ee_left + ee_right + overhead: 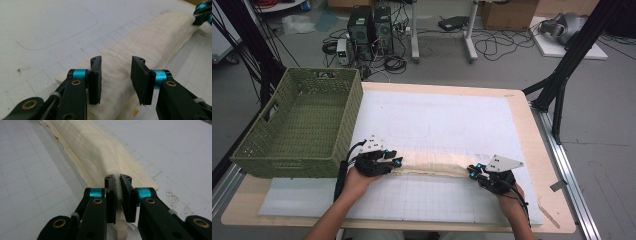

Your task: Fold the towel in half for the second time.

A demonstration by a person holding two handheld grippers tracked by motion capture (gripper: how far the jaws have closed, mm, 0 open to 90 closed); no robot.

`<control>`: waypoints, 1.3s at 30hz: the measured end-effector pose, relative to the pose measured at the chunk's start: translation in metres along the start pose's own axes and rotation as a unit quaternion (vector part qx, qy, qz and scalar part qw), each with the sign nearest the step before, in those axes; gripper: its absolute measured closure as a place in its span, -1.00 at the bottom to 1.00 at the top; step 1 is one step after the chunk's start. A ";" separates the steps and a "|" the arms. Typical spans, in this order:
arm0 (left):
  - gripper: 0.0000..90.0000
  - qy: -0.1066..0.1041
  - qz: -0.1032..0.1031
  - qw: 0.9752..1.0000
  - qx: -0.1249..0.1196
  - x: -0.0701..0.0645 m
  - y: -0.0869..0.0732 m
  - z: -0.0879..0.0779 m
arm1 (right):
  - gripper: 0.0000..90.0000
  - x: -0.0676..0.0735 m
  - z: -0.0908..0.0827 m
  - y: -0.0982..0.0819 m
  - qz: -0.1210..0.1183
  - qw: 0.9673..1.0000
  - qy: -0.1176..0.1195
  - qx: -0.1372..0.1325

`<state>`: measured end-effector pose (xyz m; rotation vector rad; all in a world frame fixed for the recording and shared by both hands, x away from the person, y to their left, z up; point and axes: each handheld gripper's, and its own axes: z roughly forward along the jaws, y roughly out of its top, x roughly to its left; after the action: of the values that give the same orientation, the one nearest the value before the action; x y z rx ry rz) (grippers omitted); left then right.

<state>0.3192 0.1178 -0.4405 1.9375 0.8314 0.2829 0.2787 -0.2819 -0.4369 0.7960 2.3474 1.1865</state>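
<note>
Risk: the folded cream cloth unrolls or skews if the left end gets dragged without a real grip, since the right end alone is pinned. Cloth lies as a long strip across the white mat on the bench, just right of the green basket. Left claw stands part open, pads straddling the cloth's end with gaps both sides, not pressing it. Right claw is pinched narrow on the cloth's other end, fabric bunched between the pads.
</note>
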 end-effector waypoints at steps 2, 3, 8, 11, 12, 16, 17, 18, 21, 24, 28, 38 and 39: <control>0.35 0.004 0.004 1.000 0.013 0.000 -0.003 0.002 | 0.71 0.000 -0.001 0.002 0.005 1.000 -0.002 -0.006; 0.35 0.007 0.003 1.000 0.016 -0.001 -0.004 0.003 | 0.60 0.000 -0.002 0.004 0.008 1.000 -0.006 -0.009; 0.34 0.011 0.011 1.000 0.026 -0.002 -0.005 0.005 | -0.07 0.002 -0.008 0.021 0.073 0.995 -0.032 -0.053; 0.34 0.012 0.008 1.000 0.025 -0.003 -0.007 0.006 | 0.03 0.007 -0.009 0.035 0.068 0.994 -0.045 -0.072; 0.34 0.013 0.008 1.000 0.024 -0.004 -0.007 0.006 | 0.13 0.009 -0.007 0.040 0.059 0.995 -0.044 -0.069; 0.36 0.011 0.008 1.000 0.020 -0.004 -0.008 0.005 | 0.30 0.019 0.012 0.052 0.036 0.998 -0.025 -0.052; 0.37 0.011 0.009 1.000 0.019 -0.004 -0.008 0.005 | 0.31 0.021 0.017 0.054 0.032 0.998 -0.021 -0.046; 0.40 0.012 0.011 1.000 0.018 -0.004 -0.007 0.005 | 0.32 0.024 0.023 0.056 0.026 0.999 -0.022 -0.038; 0.44 0.011 0.015 1.000 0.020 -0.005 -0.007 0.005 | 0.41 0.029 0.038 0.058 0.026 0.999 -0.012 -0.028; 0.45 0.010 0.016 1.000 0.019 -0.005 -0.008 0.005 | 0.48 0.031 0.050 0.057 0.047 0.999 0.010 -0.022; 0.44 0.009 0.020 0.999 0.023 -0.006 -0.008 0.005 | 0.51 0.032 0.060 0.050 0.049 0.999 0.014 0.005; 0.44 0.010 0.017 0.999 0.028 -0.006 -0.010 0.002 | 0.52 0.015 0.044 0.022 0.068 0.997 -0.019 0.041; 0.44 0.009 0.018 0.999 0.029 -0.006 -0.010 0.002 | 0.52 0.012 0.040 0.019 0.070 0.996 -0.023 0.045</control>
<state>0.3117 0.1159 -0.4491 2.0081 0.8267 0.3016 0.2981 -0.2410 -0.4449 1.0224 2.3537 1.1108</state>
